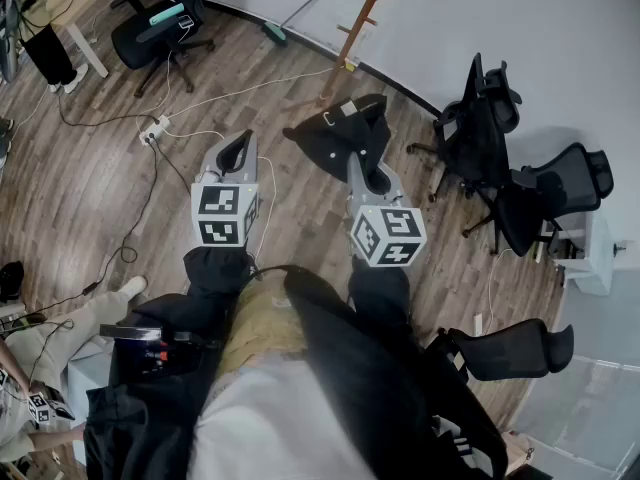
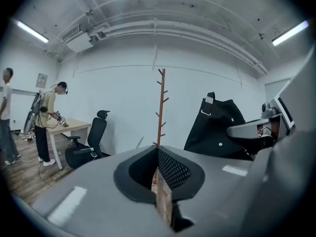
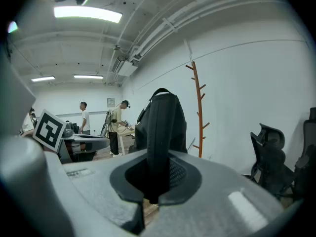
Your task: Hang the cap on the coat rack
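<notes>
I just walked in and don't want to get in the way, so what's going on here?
A person is standing with a gripper in each hand. The right gripper is clamped on a black cap and holds it up in front of them. The left gripper is shut with nothing in it. The wooden coat rack stands ahead by the wall, with no cap on it yet.
</notes>
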The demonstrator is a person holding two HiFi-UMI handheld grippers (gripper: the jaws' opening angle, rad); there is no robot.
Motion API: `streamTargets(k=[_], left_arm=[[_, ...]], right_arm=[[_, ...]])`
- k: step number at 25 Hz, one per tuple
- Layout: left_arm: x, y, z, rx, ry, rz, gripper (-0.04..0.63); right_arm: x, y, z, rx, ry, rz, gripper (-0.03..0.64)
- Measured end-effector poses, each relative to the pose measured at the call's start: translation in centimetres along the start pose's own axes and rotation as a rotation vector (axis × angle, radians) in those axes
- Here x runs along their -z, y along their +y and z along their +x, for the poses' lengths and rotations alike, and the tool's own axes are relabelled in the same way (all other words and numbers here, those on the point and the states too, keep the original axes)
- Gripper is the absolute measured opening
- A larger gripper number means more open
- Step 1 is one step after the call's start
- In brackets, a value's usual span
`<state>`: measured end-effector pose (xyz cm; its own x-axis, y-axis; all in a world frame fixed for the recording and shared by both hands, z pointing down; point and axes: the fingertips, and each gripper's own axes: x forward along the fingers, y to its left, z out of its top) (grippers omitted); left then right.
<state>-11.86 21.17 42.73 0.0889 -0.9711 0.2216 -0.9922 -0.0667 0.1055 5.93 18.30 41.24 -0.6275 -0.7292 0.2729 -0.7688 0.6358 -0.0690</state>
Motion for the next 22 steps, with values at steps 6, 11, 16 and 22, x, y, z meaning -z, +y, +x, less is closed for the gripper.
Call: streamTargets(k=[6,11,16,22], left_arm=[[0.5,0.6,1.1,0.035,0.019,-0.016,-0.005],[1.4,1.7,1.6,0.052,0.038,-0.027,-0.005],[2.6,3.3,1.4,0.058,0.066,-0.047,-0.005],[3.7,3.9,3.0,0.091,0.099,-0.060,-0.005]], right_arm=[[0.4,-0.1,0.9,0.026,0.011,0.014,0.006],[1.1,-0.4,1.2,0.065,0.016,0.045,0.008],[1.7,-0.5,1.3,0.119,0.020,0.066,0.008],[2.4,-0.3,2.6,0.164,0.048,0.071,0.008]])
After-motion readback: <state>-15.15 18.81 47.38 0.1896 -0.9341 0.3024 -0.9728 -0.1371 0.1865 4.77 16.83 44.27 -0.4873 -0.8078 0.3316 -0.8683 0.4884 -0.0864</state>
